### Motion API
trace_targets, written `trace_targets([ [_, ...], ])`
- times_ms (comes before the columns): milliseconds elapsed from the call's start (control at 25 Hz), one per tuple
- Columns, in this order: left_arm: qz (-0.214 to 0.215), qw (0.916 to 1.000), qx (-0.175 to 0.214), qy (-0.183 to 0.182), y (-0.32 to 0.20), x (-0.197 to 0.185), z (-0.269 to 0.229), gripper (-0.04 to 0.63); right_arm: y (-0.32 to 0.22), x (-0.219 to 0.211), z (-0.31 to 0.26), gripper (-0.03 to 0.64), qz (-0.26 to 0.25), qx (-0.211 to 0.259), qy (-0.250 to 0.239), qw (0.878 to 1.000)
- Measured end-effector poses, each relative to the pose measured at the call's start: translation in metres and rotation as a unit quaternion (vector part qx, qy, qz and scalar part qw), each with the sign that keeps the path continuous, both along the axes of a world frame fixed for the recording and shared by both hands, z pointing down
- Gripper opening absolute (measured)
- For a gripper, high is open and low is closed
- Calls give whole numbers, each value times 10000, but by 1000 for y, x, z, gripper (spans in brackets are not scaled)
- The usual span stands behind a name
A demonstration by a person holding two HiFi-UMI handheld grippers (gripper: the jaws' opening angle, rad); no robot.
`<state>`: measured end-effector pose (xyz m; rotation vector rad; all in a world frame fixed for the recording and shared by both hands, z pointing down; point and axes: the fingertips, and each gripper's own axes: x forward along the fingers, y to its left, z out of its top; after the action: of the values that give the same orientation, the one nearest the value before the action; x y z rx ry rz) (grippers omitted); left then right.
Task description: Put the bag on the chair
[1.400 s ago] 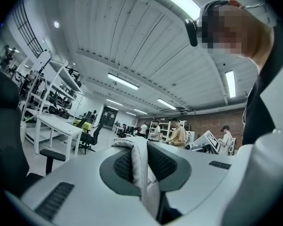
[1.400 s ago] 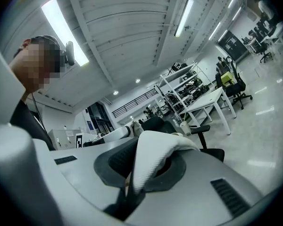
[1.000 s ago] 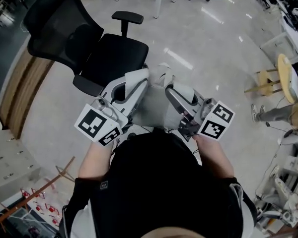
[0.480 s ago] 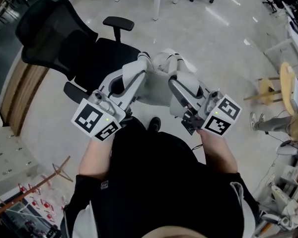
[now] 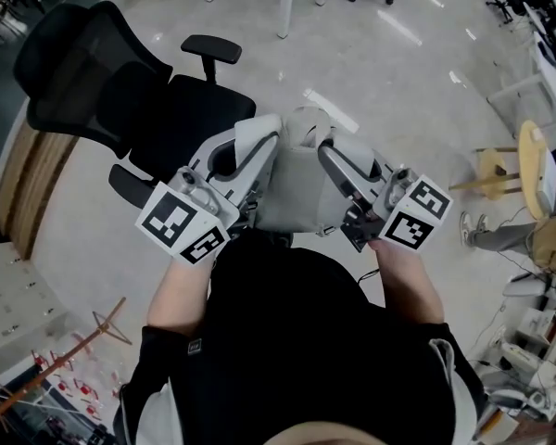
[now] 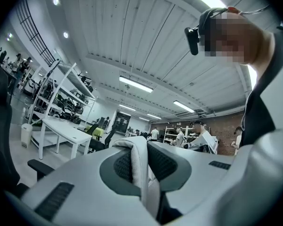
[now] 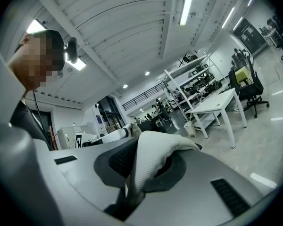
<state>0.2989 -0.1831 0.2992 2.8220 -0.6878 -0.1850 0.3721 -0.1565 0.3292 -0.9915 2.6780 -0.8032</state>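
Honestly, the bag (image 5: 292, 193) looks light and floppy, so the left tongs (image 6: 144, 166) and right tongs (image 7: 140, 171) clamped on its top folds seem right.

Workshop lab; equipment racks (image 6: 61, 94), white table (image 6: 62, 132)

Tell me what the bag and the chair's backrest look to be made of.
Bag: soft cloth, pale grey, matte, apparently knitted; fine ribbed texture and limp folds.
Chair backrest: matte black, probably mesh; it looks faintly see-through, though too dark to be sure.
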Motion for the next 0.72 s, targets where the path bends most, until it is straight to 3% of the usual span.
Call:
trace_targets([
  [240,-328,9994,-44,95,-35,-33,-6,52,-41,-32,-5,51,-429,64,88,9990],
  [400,-669,9976,181,59,-63,-59,-21,52,-74,-59,-18,51,-874,182,218,9958],
  [560,-1017,9940,389,57,-102,-99,-30,52,-105,-98,-28,51,-1259,274,297,9912],
  [720,-1359,9901,349,-4,-140,-136,-26,52,-133,-134,-25,51,-1621,206,379,9858],
])
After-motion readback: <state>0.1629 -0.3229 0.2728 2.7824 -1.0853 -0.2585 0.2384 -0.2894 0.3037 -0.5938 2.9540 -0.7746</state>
